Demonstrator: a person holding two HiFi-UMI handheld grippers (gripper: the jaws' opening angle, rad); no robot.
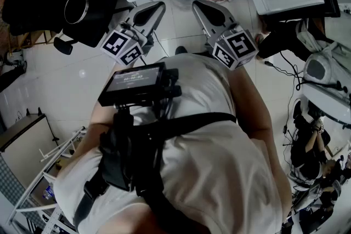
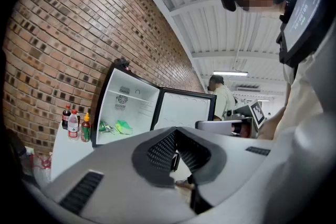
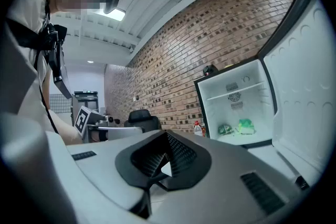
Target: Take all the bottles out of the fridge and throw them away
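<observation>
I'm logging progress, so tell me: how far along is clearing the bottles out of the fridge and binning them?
Done: the fridge is open, and only green packets show inside. In hand: nothing; the left gripper and right gripper are both shut and empty. To do: three bottles stand beside the fridge, not yet thrown away.

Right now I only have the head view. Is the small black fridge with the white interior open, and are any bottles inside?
Observer: Open. In the left gripper view the small black fridge holds only green packets on its floor; no bottles visible inside.
Operator: Where are the bottles?
Observer: Three small bottles, one dark, one clear, one yellow-capped, stand outside on the white counter, left of the fridge in that view.
Operator: Jaws?
Observer: Left gripper and right gripper are both shut, nothing between.
</observation>
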